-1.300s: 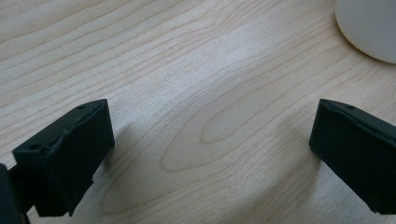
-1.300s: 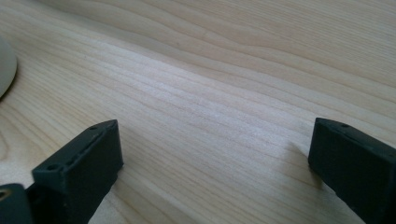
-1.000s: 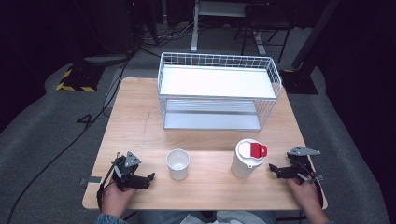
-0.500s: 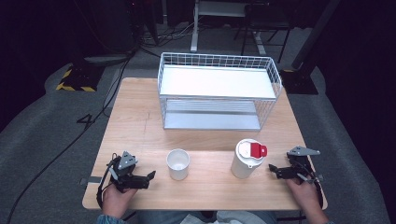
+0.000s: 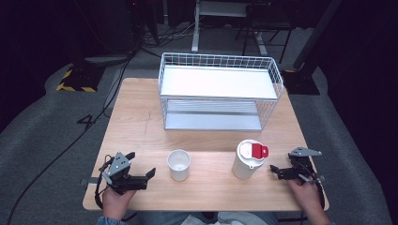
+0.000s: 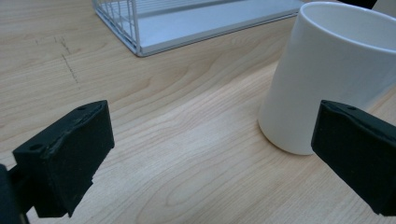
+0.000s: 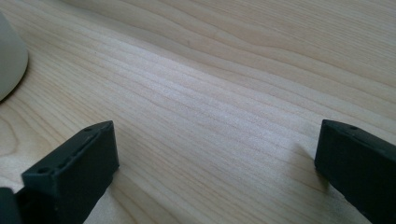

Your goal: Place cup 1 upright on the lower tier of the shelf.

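A small open white cup [image 5: 179, 164] stands near the table's front, left of centre. A taller white tumbler [image 5: 248, 160] with a red lid tab stands to its right. My left gripper [image 5: 140, 164] rests on the table left of the cup, open, its jaws pointing toward it. In the left gripper view the cup [image 6: 336, 70] stands ahead and to the right of the left gripper [image 6: 215, 154], apart from both jaws. My right gripper [image 5: 280, 165] lies open just right of the tumbler. In the right gripper view the tumbler's base [image 7: 9, 56] sits at the left edge, with bare wood between the right gripper's [image 7: 215, 168] jaws.
A white wire two-tier rack [image 5: 218, 91] stands at the back middle of the wooden table [image 5: 136, 117]; its lower shelf [image 6: 196, 18] lies beyond the cup. Dark floor with cables surrounds the table.
My left gripper has edged slightly to the left on the table. The right gripper, cup and tumbler have stayed put.
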`<state>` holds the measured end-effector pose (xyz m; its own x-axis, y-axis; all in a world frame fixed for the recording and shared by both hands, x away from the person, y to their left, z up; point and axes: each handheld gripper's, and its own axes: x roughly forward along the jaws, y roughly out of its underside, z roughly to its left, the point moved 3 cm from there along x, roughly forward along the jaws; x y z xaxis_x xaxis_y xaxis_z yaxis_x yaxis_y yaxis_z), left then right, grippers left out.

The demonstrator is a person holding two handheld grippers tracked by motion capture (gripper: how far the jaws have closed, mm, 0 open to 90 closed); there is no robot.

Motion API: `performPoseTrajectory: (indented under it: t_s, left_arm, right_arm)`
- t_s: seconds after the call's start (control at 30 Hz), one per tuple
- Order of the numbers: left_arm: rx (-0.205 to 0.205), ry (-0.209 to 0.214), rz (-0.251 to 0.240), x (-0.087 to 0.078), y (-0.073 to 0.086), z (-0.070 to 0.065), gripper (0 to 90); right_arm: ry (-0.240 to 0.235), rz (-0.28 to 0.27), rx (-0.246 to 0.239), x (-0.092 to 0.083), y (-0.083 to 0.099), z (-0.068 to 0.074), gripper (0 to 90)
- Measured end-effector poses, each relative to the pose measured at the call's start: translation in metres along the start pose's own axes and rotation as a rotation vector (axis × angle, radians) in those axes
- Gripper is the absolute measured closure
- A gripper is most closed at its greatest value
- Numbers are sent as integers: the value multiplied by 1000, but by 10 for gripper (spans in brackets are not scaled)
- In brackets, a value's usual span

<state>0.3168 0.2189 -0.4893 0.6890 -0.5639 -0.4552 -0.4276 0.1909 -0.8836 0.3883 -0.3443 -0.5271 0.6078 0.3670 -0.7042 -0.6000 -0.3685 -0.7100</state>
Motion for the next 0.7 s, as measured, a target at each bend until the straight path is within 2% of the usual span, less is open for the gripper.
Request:
performPoseTrajectory:
  t_s: [0.23, 0.3, 0.47, 0.6, 0.63, 0.7]
  left_arm:
    - [-24, 10, -32, 0, -3, -9, 0]
    - [-37, 28, -63, -3, -6, -14, 0]
    - [-34, 41, -99, -5, -10, -22, 0]
    - [-26, 55, -101, -4, -12, -27, 0]
    - [-26, 84, -88, -2, -12, -32, 0]
    - [-22, 100, -91, 1, -12, -36, 0]
  right_arm:
    - [0, 0, 1, 0, 0, 0, 0]
    - [0, 0, 0, 0, 0, 0, 0]
    - [0, 0, -1, 0, 0, 0, 0]
    - [0, 0, -1, 0, 0, 0, 0]
    - [1, 0, 0, 0, 0, 0, 0]
    - [-2, 1, -6, 0, 0, 1, 0]
